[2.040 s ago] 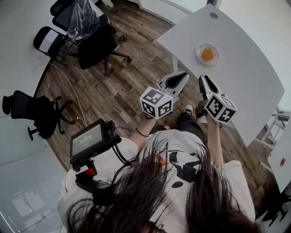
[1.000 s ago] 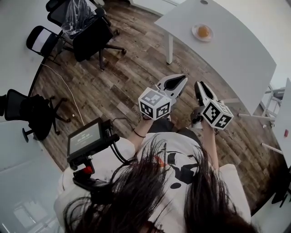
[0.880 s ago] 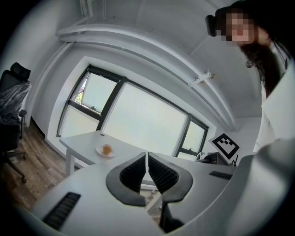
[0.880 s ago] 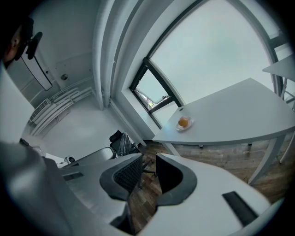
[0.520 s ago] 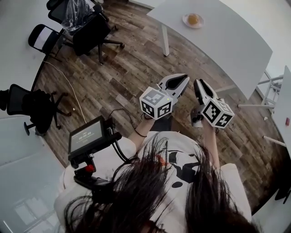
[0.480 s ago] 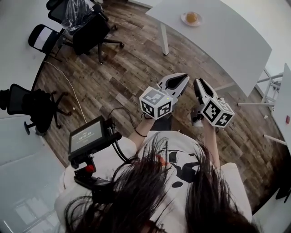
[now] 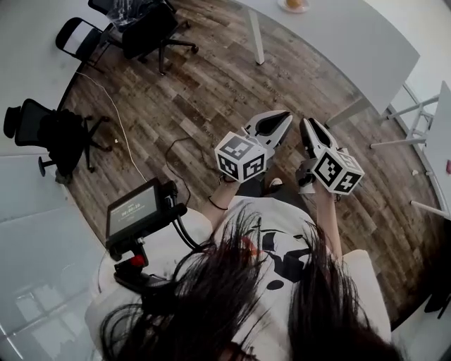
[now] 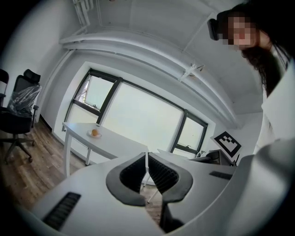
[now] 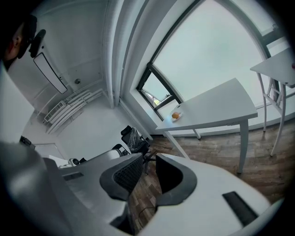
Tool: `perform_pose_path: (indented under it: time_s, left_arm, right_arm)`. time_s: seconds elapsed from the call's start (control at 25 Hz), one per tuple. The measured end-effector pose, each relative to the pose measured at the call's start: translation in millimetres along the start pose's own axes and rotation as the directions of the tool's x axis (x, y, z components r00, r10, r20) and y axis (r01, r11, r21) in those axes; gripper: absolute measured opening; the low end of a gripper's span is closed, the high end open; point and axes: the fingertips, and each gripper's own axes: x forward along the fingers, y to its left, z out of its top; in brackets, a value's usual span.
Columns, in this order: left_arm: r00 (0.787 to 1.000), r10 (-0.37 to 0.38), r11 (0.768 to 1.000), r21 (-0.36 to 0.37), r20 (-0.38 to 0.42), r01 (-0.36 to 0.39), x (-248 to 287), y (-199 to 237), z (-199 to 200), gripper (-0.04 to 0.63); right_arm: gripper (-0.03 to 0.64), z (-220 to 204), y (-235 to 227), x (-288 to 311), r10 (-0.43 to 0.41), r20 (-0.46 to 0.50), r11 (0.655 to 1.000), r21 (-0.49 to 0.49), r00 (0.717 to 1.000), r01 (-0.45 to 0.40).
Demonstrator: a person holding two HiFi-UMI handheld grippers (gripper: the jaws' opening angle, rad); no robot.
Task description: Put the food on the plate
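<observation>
Both pressed together (empty): left hand-held gripper (image 7: 288, 113), right hand-held gripper (image 7: 305, 122); plate (image 7: 285, 6) cut off

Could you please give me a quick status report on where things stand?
Left tool shut, empty. Right tool shut, empty. Orange food on plate on white table, far from both tools. Office chairs off to the left, not in the path.

A wood-plank floor (image 7: 211, 92) runs under a long white table (image 7: 338, 35), with black office chairs (image 7: 151, 32) near a white wall (image 8: 55, 83). Daylight fills a wide, dark-framed window (image 8: 138, 115) behind the table.
</observation>
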Motion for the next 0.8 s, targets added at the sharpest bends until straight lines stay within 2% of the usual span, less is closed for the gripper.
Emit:
perform_pose_path:
  time_s: [0.32,0.8]
  left_arm:
    - [0.999,0.032,0.999,0.010,-0.006,-0.032,-42.1,-46.4,-22.9,0.006]
    - [0.998,0.056,0.998,0.027,0.026,-0.057,-99.3,-48.3,-20.5,0.006]
  right_arm:
    - [0.098,-38.5,14.1,-47.5,0.031,-0.023,0.999,0.018,0.999,-0.031]
    - [0.098,-57.1,64.9,-56.9,0.056,-0.001,0.998,-0.026,0.998,-0.056]
